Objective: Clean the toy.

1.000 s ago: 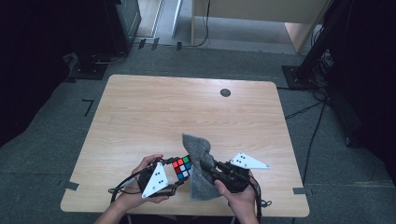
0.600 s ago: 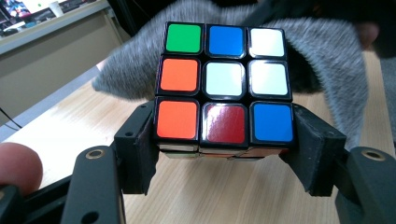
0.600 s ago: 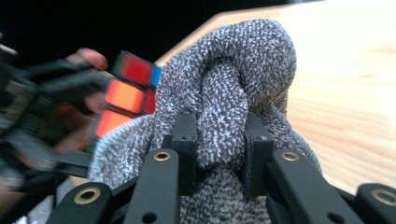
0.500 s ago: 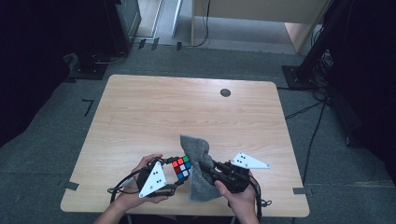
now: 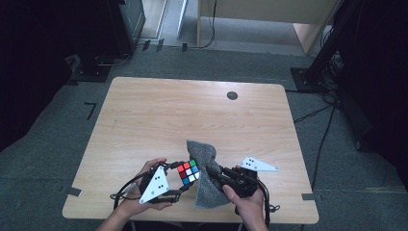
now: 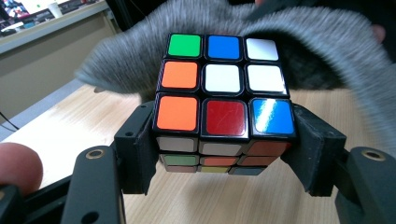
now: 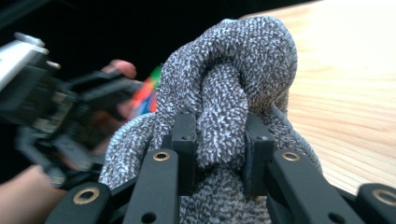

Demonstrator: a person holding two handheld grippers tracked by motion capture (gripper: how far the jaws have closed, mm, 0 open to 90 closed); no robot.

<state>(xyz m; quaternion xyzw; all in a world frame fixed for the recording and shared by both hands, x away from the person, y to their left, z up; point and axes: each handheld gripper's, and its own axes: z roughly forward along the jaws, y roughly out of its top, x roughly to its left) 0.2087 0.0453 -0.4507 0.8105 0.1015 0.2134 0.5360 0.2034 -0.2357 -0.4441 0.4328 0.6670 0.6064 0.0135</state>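
A puzzle cube with coloured stickers is held above the table's front edge, my left gripper shut on its two sides. In the left gripper view the cube sits between the two black jaws, with an orange, red and blue row nearest. A grey knitted cloth hangs right beside the cube, touching its right side. My right gripper is shut on a bunched fold of the cloth. Behind the cube the cloth fills the background.
The wooden table stretches away to the back, with a small round black disc near its far edge. Dark equipment stands and cables lie on the floor around the table.
The cloth's upper end has dropped a little and drawn closer against the cube. Both hands stay at the table's front edge.
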